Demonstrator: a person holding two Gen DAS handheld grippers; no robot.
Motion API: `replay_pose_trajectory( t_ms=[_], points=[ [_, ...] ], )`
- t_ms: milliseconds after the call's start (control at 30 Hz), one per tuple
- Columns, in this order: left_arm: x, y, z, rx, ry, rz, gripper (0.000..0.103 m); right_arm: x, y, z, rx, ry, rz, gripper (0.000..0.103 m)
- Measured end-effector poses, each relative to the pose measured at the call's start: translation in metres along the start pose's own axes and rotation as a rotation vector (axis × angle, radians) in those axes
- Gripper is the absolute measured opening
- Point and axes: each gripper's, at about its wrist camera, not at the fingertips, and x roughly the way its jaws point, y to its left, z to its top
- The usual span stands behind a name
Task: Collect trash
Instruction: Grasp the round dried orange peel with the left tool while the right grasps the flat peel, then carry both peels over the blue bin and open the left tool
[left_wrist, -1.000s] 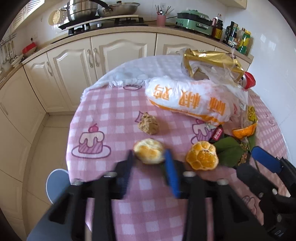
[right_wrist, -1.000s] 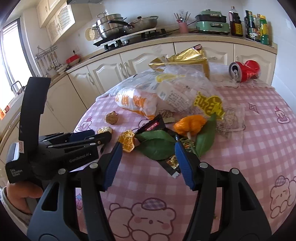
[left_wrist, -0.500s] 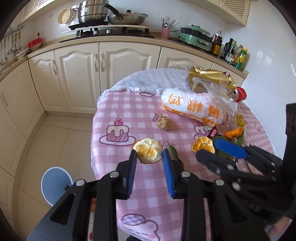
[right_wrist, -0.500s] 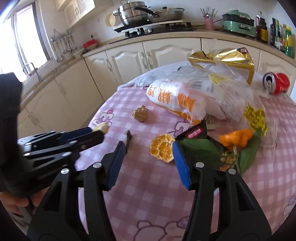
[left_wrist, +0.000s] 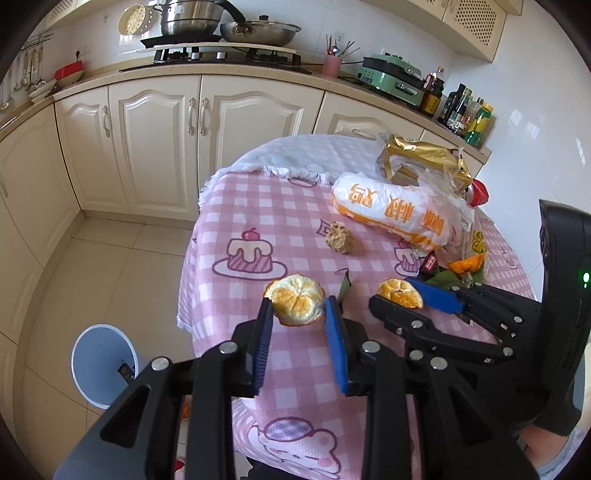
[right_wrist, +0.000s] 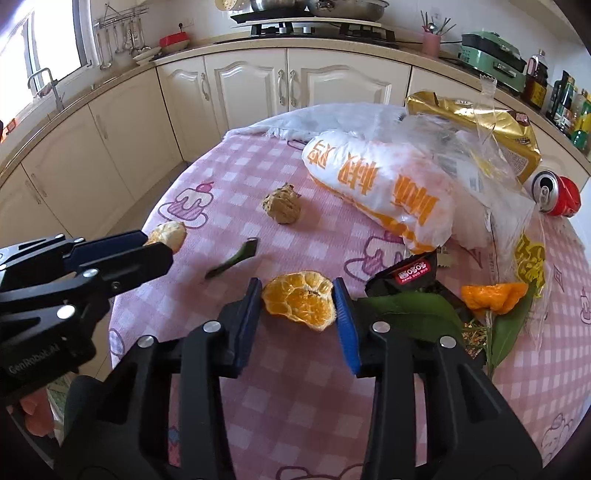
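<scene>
My left gripper (left_wrist: 297, 312) is shut on a cupped orange peel (left_wrist: 295, 299) and holds it in the air over the near left edge of the pink checked table (left_wrist: 258, 206). In the right wrist view that peel (right_wrist: 168, 234) pokes out past the left fingers. A second orange peel (right_wrist: 299, 301) lies on the cloth between the jaws of my right gripper (right_wrist: 297, 299). Those jaws are closing and both blue pads touch its sides. A blue-grey bin (left_wrist: 103, 363) stands on the floor below the table's left edge.
A crumpled brown paper ball (right_wrist: 282, 205) and a small leaf (right_wrist: 232, 260) lie mid-table. Behind them are a white-and-orange plastic bag (right_wrist: 380, 184), a gold bag (right_wrist: 480, 125) and a red can (right_wrist: 557, 194). Green leaves (right_wrist: 413, 314), a black wrapper (right_wrist: 410, 275) and another peel (right_wrist: 493, 295) lie right.
The left gripper has carried its peel up and back toward the table's edge. The right gripper moved left to the second peel and narrowed its jaws around it.
</scene>
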Motion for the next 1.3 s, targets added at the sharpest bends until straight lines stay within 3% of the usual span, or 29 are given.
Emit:
replay_pose_trajectory(
  t_ms=[133,300,533,733,933,1100,1300],
  points=[
    [-0.007,0.002,-0.001,-0.004,-0.007,-0.012,0.028,-0.012,-0.003,-0.002,0.026,-0.035,-0.01,0.037],
    [-0.024,0.009,-0.001,-0.016,-0.045,-0.031,0.028,-0.039,0.009,0.002,0.028,-0.096,0.036,0.037],
    [-0.061,0.058,-0.007,-0.093,-0.111,0.005,0.028,-0.049,0.071,0.026,-0.03,-0.154,0.164,0.037],
    [-0.085,0.147,-0.032,-0.207,-0.117,0.135,0.028,-0.001,0.154,0.043,-0.093,-0.097,0.312,0.037],
    [-0.083,0.254,-0.07,-0.362,-0.054,0.254,0.028,0.076,0.244,0.049,-0.166,0.012,0.422,0.037],
    [-0.06,0.336,-0.097,-0.475,0.01,0.329,0.028,0.143,0.298,0.046,-0.213,0.11,0.451,0.037],
    [-0.022,0.395,-0.106,-0.529,0.064,0.34,0.028,0.199,0.333,0.05,-0.228,0.156,0.452,0.037]
  ],
)
